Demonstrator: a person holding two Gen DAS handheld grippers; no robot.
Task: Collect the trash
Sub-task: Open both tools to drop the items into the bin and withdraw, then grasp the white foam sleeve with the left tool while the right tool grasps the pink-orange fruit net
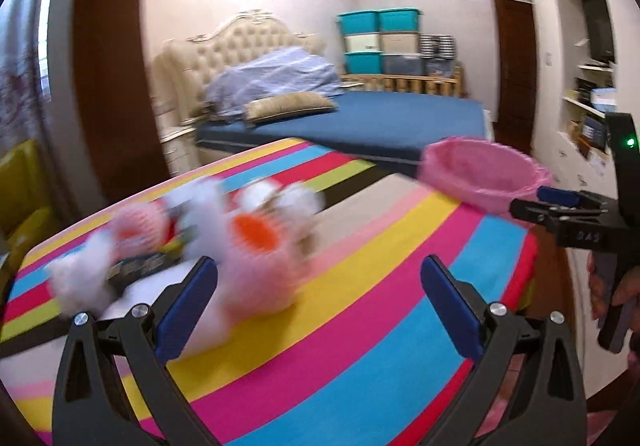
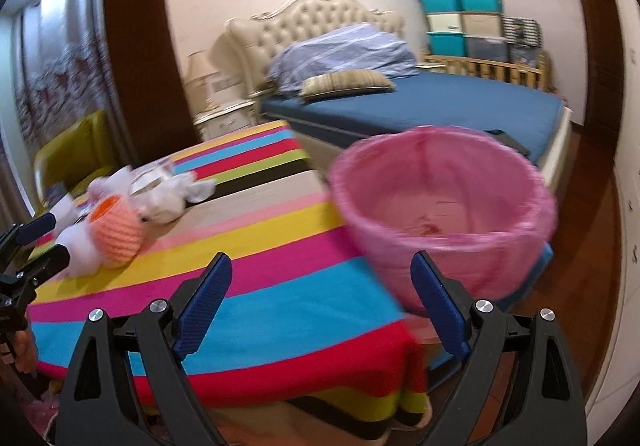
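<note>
A blurred heap of trash lies on the striped table: white crumpled tissues, pink foam fruit nets and an orange net. My left gripper is open just in front of the heap; its left finger overlaps the heap's near edge and nothing sits between the pads. The pink-lined bin stands at the table's right end. My right gripper is open and empty, with its right finger close to the bin's near wall. In the right wrist view the same trash lies at the far left beside the left gripper.
A blue bed with pillows stands behind the table, and storage boxes are stacked at the far wall. A green chair is at the left and wall shelves at the right. A hand holds the right gripper's handle.
</note>
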